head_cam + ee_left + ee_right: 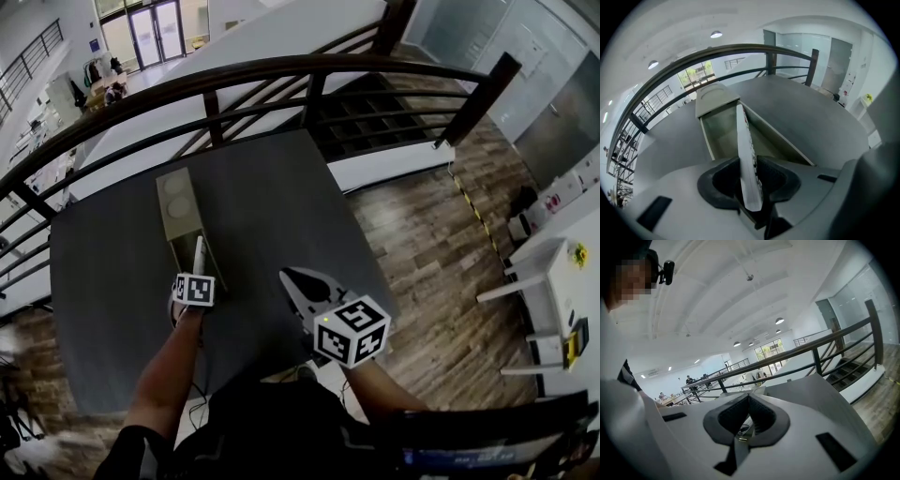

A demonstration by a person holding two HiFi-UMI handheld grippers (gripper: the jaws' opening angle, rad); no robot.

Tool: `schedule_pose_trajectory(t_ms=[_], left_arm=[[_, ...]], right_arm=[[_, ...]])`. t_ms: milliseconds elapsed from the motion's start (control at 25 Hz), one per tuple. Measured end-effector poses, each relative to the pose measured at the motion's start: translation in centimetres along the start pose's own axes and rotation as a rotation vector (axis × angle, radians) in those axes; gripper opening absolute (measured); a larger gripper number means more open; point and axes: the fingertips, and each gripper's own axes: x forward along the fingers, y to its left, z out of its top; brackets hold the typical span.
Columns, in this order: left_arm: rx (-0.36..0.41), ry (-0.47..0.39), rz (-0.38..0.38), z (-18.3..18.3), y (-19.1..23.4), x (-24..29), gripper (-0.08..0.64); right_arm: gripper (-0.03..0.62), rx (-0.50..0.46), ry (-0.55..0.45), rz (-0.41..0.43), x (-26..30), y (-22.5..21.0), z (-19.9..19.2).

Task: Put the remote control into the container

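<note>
While the left tool clamps it near one end, the remote control stands on edge between the two dark pads, its long body running away toward 12 o'clock. It is slim, white and long. From the left gripper view only its narrow side and a sliver of its button face show. Small raised keys run in rows along the face turned toward 3 o'clock, and there is a small reddish spot near the far tip. The back, turned toward 9 o'clock, is plain and smooth.

In the head view the remote control reaches from the left tool over the near, open part of the container. Whether it touches the container's floor or walls cannot be told. The container is a long, narrow, olive-beige box. It lies on the dark grey worktop at about 9 o'clock from the worktop's middle, with its length running from 6 to 12 o'clock. Its far end is covered and carries two pale round marks, and the rest is an open trough.

The right tool hangs at about 4 o'clock from the container, apart from it and over the worktop's near edge. In the right gripper view its jaws meet at the tips with nothing between them. A dark curved railing runs beyond the worktop at 12 o'clock.
</note>
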Motion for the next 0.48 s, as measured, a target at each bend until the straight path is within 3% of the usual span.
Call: schedule_pose_trajectory(t_ms=[480], left_arm=[[0.027, -0.031, 0.000, 0.3, -0.5, -0.4, 0.104]], right_arm=[[0.002, 0.009, -0.007, -0.007, -2.0, -0.3, -0.3]])
